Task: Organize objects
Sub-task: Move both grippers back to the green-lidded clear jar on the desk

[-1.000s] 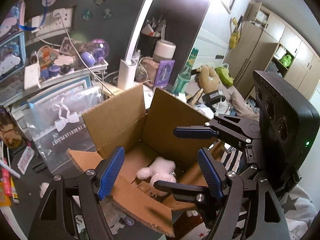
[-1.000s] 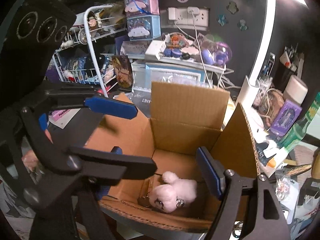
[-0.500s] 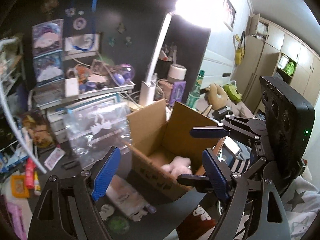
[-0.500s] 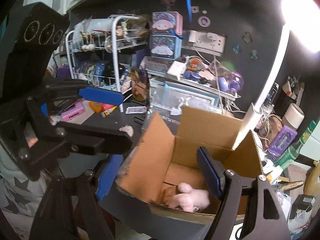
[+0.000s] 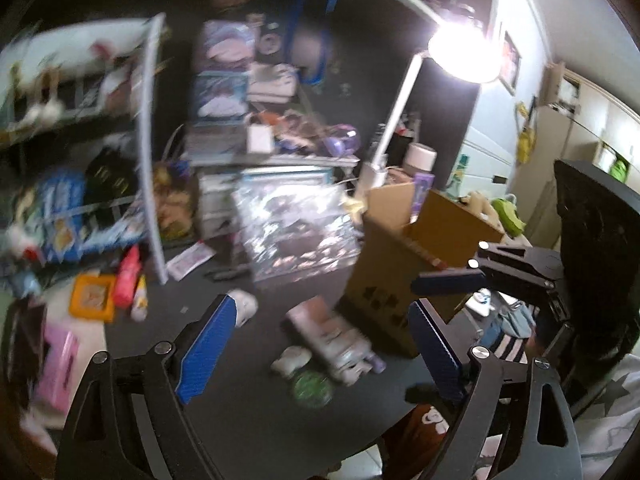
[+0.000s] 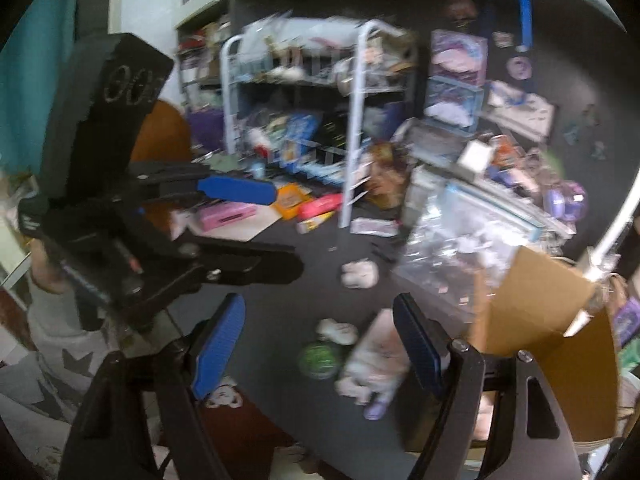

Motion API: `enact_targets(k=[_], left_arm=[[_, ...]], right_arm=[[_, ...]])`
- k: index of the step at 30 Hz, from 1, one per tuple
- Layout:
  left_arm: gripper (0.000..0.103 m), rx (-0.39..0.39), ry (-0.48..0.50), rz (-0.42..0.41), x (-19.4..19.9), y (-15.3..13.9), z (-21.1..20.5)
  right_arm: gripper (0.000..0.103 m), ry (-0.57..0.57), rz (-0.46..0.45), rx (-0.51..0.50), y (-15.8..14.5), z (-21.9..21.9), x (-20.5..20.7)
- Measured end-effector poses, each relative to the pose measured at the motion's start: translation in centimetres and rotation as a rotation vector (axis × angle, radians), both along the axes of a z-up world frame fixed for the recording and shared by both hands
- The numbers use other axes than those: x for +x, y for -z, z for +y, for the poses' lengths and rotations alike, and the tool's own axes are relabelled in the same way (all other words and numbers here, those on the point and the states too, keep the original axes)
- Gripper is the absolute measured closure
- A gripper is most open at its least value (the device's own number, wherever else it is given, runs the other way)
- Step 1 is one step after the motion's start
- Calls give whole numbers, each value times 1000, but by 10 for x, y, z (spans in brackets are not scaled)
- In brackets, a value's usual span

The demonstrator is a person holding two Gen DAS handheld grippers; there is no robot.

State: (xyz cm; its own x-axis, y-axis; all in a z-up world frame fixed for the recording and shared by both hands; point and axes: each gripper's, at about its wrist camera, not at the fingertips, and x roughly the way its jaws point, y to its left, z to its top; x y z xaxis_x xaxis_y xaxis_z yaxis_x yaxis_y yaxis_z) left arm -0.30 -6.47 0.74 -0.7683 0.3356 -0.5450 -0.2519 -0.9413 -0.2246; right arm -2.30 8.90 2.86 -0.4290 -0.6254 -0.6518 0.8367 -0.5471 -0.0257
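Both grippers are swinging away from the cardboard box (image 5: 404, 264) (plush now out of view), left gripper (image 5: 320, 344) having just been widening its empty jaws, right gripper (image 6: 320, 344) gaping empty, probably seeking the pale pouch (image 5: 334, 338) next.

Cardboard box (image 5: 394, 280) stands on the worktop (image 5: 248, 408) at right, flaps up; a clear plastic bag (image 5: 296, 232) leans just behind and to its left. Before the box lie a flat packet (image 5: 328, 336), a small plush (image 5: 291, 359) and a round tin (image 5: 313, 388), close together; another small plush (image 5: 245, 307) sits apart to their left. Wire rack (image 6: 320, 120) stands at far left rear, the desk lamp (image 5: 394, 120) behind the box.
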Motion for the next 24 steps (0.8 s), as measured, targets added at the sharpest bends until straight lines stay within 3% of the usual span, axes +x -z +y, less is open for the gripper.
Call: enact_targets(k=[6, 11, 17, 24], left_arm=[[16, 21, -57, -48, 12, 46, -22], [16, 51, -68, -106, 13, 83, -32], [16, 104, -74, -147, 13, 109, -41], [16, 135, -69, -172, 10, 123, -42]], right_arm=[[29, -43, -84, 44, 48, -28, 11], [29, -6, -228, 64, 99, -37, -7], [29, 72, -254, 105, 138, -40, -33], [52, 111, -202, 161, 152, -48, -44]])
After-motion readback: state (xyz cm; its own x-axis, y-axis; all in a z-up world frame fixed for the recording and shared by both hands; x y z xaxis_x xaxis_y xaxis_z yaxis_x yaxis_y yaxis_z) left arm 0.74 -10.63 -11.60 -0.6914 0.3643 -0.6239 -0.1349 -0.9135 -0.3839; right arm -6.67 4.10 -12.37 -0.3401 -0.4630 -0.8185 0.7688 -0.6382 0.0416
